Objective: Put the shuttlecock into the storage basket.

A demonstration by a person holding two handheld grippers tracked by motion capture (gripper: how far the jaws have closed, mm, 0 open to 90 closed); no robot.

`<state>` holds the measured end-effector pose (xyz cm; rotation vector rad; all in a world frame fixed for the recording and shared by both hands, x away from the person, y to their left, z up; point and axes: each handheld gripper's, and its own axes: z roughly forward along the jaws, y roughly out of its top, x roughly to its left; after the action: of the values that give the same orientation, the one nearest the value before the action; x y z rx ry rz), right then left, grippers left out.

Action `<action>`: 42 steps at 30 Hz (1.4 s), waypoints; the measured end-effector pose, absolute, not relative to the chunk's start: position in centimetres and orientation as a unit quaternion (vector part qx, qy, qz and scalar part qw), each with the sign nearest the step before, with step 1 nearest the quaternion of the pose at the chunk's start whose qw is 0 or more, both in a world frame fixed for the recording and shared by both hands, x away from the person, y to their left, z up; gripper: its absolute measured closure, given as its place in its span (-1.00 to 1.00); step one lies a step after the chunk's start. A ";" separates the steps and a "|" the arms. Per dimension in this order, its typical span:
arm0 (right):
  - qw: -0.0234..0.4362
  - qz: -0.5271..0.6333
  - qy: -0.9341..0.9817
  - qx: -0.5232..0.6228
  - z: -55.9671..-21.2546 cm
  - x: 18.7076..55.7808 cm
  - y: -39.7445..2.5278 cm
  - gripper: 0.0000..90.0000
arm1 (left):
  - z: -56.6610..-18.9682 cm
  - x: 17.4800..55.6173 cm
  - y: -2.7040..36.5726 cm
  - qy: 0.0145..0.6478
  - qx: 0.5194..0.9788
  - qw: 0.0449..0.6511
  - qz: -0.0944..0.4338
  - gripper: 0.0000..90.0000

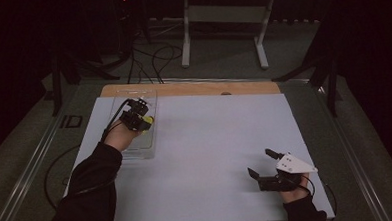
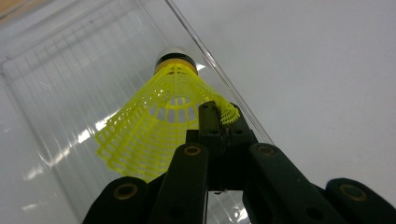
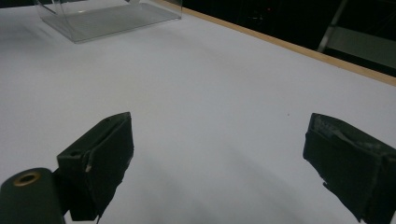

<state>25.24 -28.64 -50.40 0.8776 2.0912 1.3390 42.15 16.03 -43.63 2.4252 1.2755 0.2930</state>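
Observation:
A yellow plastic shuttlecock with a black-banded white cork hangs over a clear plastic box, cork end pointing down into it. My left gripper is shut on the rim of its mesh skirt. In the high view that gripper and the shuttlecock sit above the box at the left of the white table. My right gripper rests near the front right of the table, jaws wide apart with nothing between them; its fingertips frame bare white surface.
The white sheet covers the table, with a wooden strip along the far edge. Beyond it stand a white frame stand and cables on the floor. The clear box shows far off in the right gripper view.

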 end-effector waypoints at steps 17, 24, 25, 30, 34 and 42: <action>0.252 0.490 0.769 0.323 -50.4 25.2 -28.6 -0.81 | -42.1 41.8 15.8 0.464 0.860 0.184 0.107 -0.06; 0.252 0.490 0.769 0.323 -50.4 25.2 -28.6 -0.81 | -41.4 41.4 15.5 0.459 0.861 0.193 0.106 -0.44; 0.252 0.490 0.769 0.323 -50.4 25.2 -28.6 -0.81 | -41.3 41.4 15.5 0.455 0.863 0.192 0.107 -0.46; 0.252 0.490 0.769 0.323 -50.4 25.2 -28.6 -0.81 | -40.9 41.2 15.4 0.450 0.865 0.198 0.103 -0.57; 0.253 0.491 0.769 0.322 -50.4 25.2 -28.6 -0.81 | -40.5 41.1 15.5 0.446 0.865 0.205 0.102 -0.62; 0.253 0.491 0.769 0.322 -50.4 25.2 -28.6 -0.81 | -39.8 40.8 15.8 0.434 0.866 0.237 0.077 -0.93</action>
<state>25.23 -28.62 -50.36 0.8746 2.0906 1.3336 40.84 15.85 -39.75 2.3735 1.1901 0.2111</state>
